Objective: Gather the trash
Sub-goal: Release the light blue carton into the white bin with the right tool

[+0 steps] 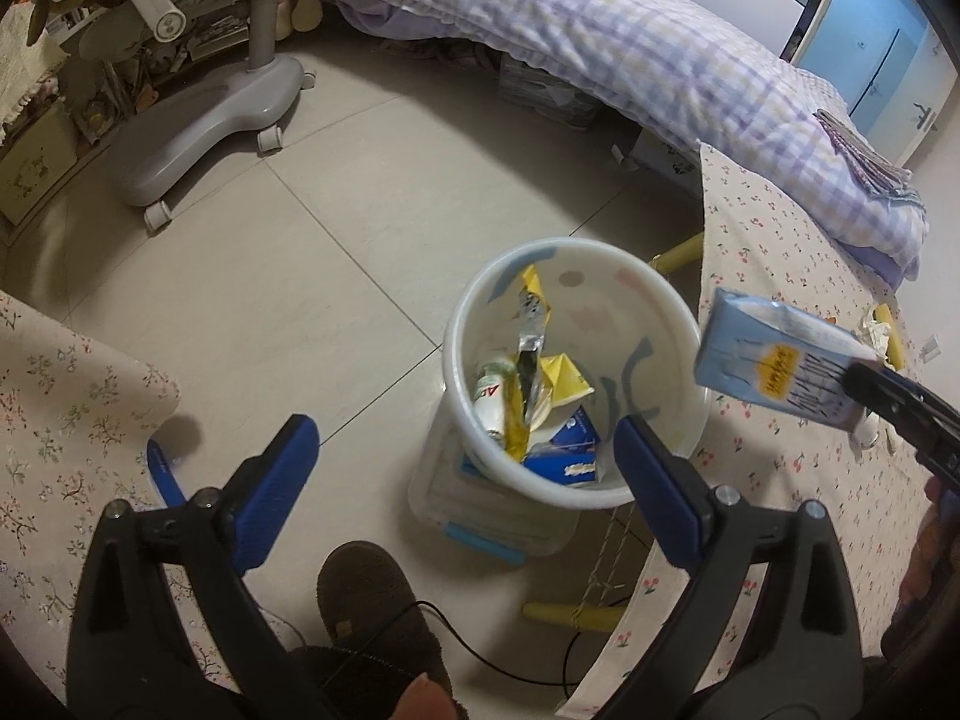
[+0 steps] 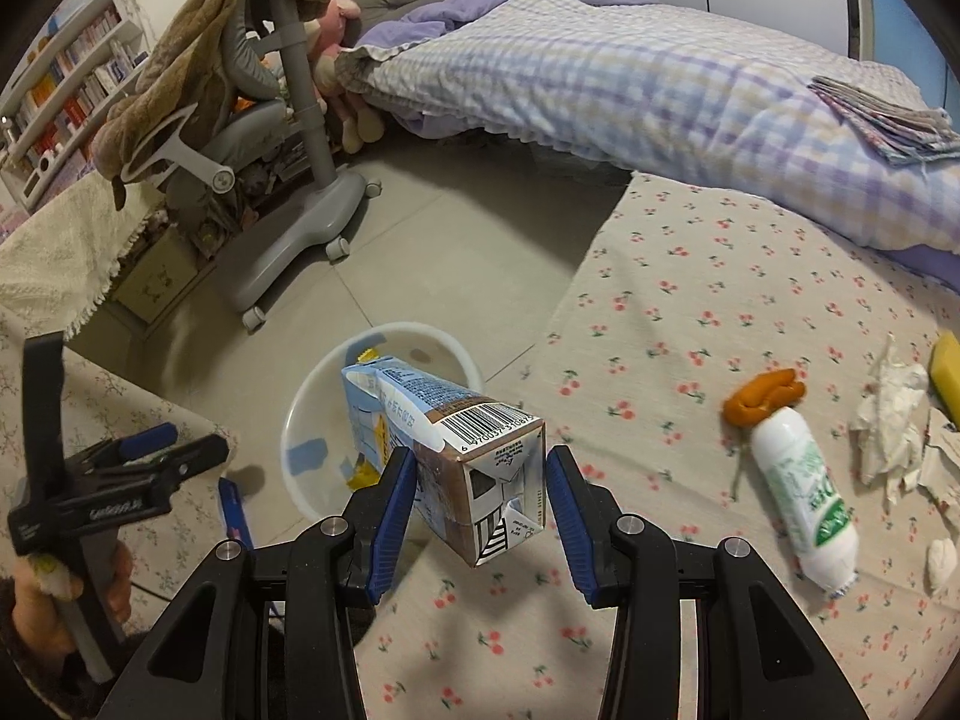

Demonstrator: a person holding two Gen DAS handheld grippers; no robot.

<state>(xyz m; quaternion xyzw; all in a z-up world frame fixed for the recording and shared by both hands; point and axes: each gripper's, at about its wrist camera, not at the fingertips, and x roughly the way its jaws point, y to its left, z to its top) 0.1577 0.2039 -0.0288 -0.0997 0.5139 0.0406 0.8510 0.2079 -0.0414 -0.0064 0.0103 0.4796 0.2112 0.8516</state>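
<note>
A white trash bin [image 1: 468, 324] stands on the floor and holds wrappers and cartons; it also shows in the right wrist view [image 2: 300, 420]. My right gripper [image 2: 480, 480] has its jaws around a blue milk carton [image 2: 444, 450], which sits above the bin's edge; the right pad shows a gap to the carton. The carton also shows in the left wrist view [image 1: 780, 360]. My left gripper [image 1: 462, 450] is open and empty above the bin. A white bottle [image 2: 798, 492], an orange peel [image 2: 762, 396] and crumpled tissues [image 2: 888, 414] lie on the cherry-print table [image 2: 660, 300].
A grey wheeled chair [image 1: 198, 132] stands on the tiled floor at the far left. A bed with a checked quilt [image 1: 600, 42] lies behind. A floral-cloth surface [image 1: 66, 384] is at the left. A clear plastic box [image 1: 480, 516] sits under the bin. My slipper [image 1: 372, 600] is below.
</note>
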